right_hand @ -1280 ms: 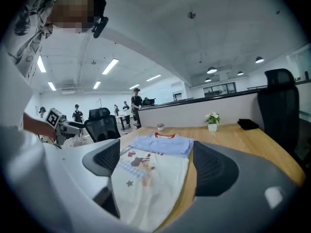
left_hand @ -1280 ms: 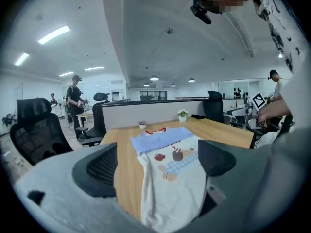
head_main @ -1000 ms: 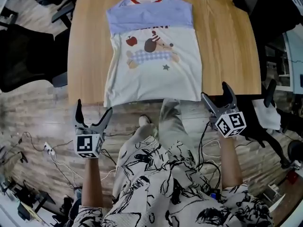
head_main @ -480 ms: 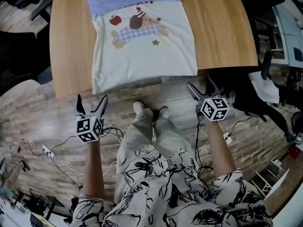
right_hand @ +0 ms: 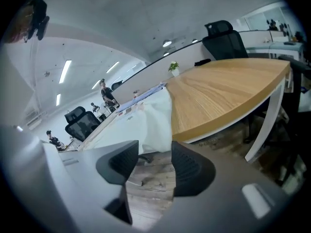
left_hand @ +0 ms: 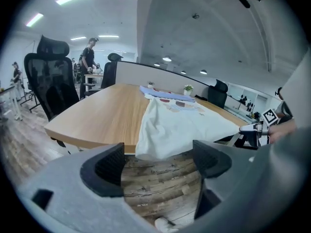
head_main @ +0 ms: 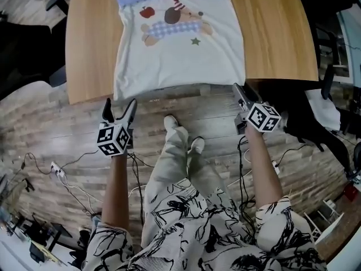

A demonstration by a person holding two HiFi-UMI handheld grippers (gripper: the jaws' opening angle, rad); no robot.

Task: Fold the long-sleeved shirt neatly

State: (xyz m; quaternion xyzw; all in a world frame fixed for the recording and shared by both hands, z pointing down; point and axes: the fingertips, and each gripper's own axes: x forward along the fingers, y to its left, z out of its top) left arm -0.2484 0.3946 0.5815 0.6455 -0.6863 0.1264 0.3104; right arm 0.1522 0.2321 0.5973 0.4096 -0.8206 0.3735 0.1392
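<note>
The shirt [head_main: 177, 49] lies flat on the wooden table [head_main: 90, 49], white with a dog print and a blue top; its hem hangs a little over the near edge. Both grippers hang below that edge, over the floor. My left gripper [head_main: 119, 105] is under the hem's left corner, its jaws open and just narrowing, nothing between them. In the left gripper view the hem [left_hand: 165, 140] hangs ahead of the left gripper [left_hand: 158, 161]. My right gripper [head_main: 240, 90] sits by the hem's right corner, its jaws just closing to a narrow gap, empty. The shirt [right_hand: 146, 120] shows beyond the right gripper [right_hand: 153, 164].
A person's legs and shoes [head_main: 175, 126] stand between the grippers on the plank floor, with cables [head_main: 62, 174] at the left. Black office chairs [left_hand: 51, 76] flank the table. A small plant [left_hand: 187, 88] stands at the table's far end.
Both grippers have sunk from the table's near edge to below it. The right jaws have narrowed a lot, the left ones a little. The feet have shifted.
</note>
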